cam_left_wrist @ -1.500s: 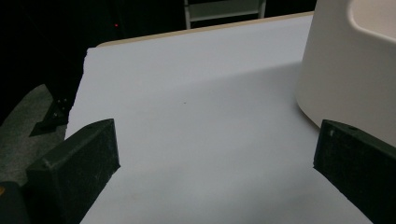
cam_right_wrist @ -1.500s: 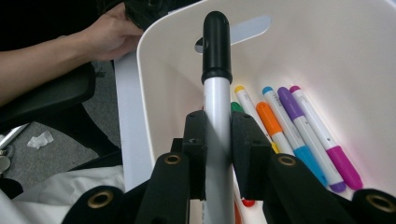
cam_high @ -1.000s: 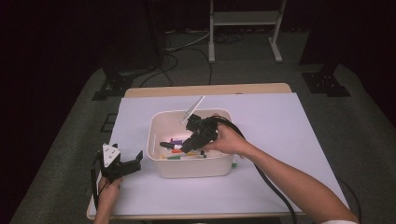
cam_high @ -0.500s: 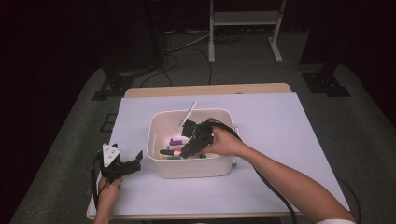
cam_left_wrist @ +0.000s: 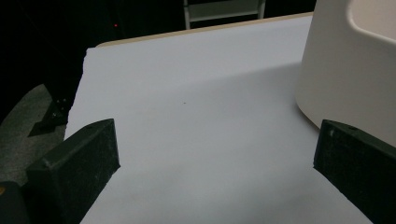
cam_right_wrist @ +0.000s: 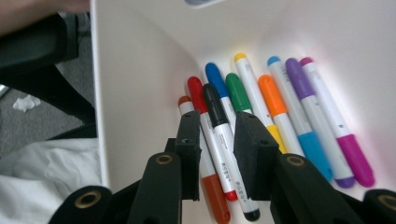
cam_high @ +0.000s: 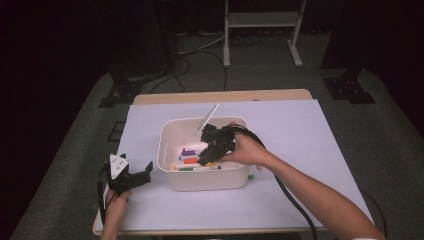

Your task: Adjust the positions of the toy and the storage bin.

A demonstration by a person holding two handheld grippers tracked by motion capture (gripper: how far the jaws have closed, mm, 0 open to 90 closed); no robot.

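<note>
A white bin (cam_high: 167, 131) in the middle of the table holds several coloured markers (cam_high: 192, 155). My right gripper (cam_high: 206, 161) reaches down into it, pointing at the markers. In the right gripper view its jaws (cam_right_wrist: 218, 122) have just been opening and stand a little apart on either side of a black-capped marker (cam_right_wrist: 212, 105). That marker lies on the pile beside red (cam_right_wrist: 196, 93), blue (cam_right_wrist: 215, 77) and green (cam_right_wrist: 237, 91) ones. My left gripper (cam_high: 136, 171) rests wide open over the bare white sheet, left of the bin (cam_left_wrist: 345, 70), with nothing between its jaws (cam_left_wrist: 215, 154).
A white stick (cam_high: 207, 117) leans out over the bin's far rim. A small green-tipped thing (cam_high: 251, 176) lies on the sheet by the bin's right near corner. The white sheet (cam_left_wrist: 187, 93) covers the table, and dark floor with stands lies beyond.
The right gripper has shifted a little toward the bin's near wall, lower over the markers. The left gripper has stayed where it was.
</note>
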